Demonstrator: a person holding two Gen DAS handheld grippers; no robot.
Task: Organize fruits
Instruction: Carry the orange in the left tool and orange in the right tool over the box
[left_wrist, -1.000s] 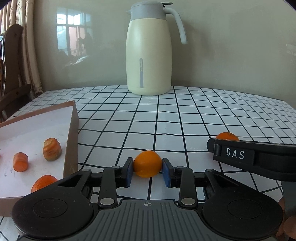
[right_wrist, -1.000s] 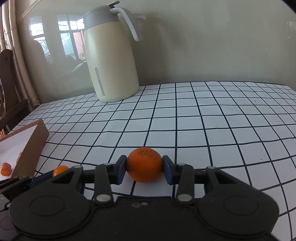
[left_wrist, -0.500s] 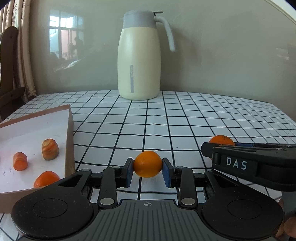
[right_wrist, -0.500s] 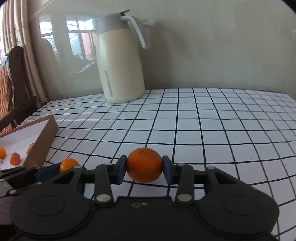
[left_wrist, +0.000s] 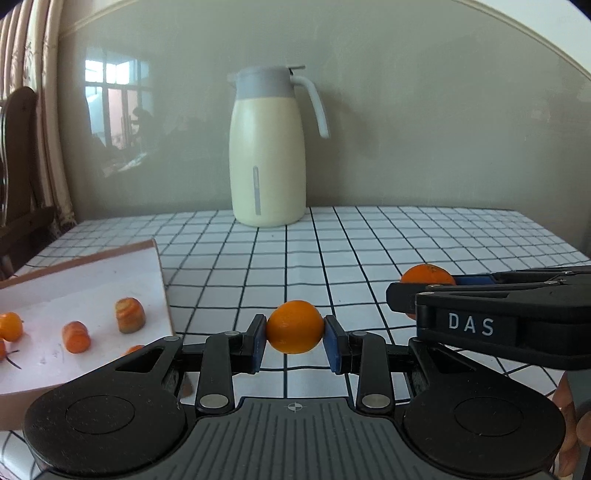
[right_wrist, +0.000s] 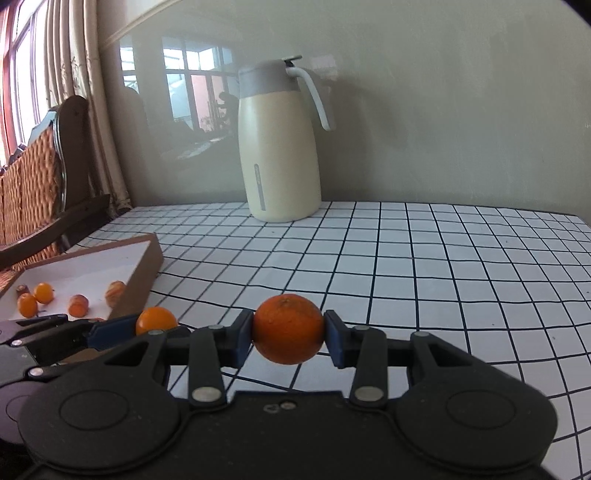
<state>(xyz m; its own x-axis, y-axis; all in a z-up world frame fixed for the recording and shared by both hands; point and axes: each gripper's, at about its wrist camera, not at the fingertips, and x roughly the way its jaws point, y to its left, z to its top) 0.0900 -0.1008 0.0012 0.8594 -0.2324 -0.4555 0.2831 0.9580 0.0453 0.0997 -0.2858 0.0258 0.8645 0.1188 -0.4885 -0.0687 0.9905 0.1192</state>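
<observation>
My left gripper (left_wrist: 294, 338) is shut on a small orange (left_wrist: 294, 326), held clear above the checked tablecloth. My right gripper (right_wrist: 288, 338) is shut on a larger, darker orange (right_wrist: 288, 328), also lifted off the table. In the left wrist view the right gripper (left_wrist: 424, 295) reaches in from the right with its orange (left_wrist: 426, 275) showing above its black finger. In the right wrist view the left gripper (right_wrist: 147, 326) comes in from the left with its small orange (right_wrist: 156, 320). The brown box (left_wrist: 159, 273) with a white floor lies to the left and holds several orange fruits and carrot-like pieces (left_wrist: 129, 314).
A tall cream jug (left_wrist: 267, 147) with a grey lid stands at the back of the table near the wall. A wooden and wicker chair (right_wrist: 44, 177) and curtains are at the far left. Part of a hand (left_wrist: 569, 424) shows at the lower right.
Both grippers have risen and drawn back with their oranges still pinched. The jug looks smaller and farther off, and more of the box has come into sight.
</observation>
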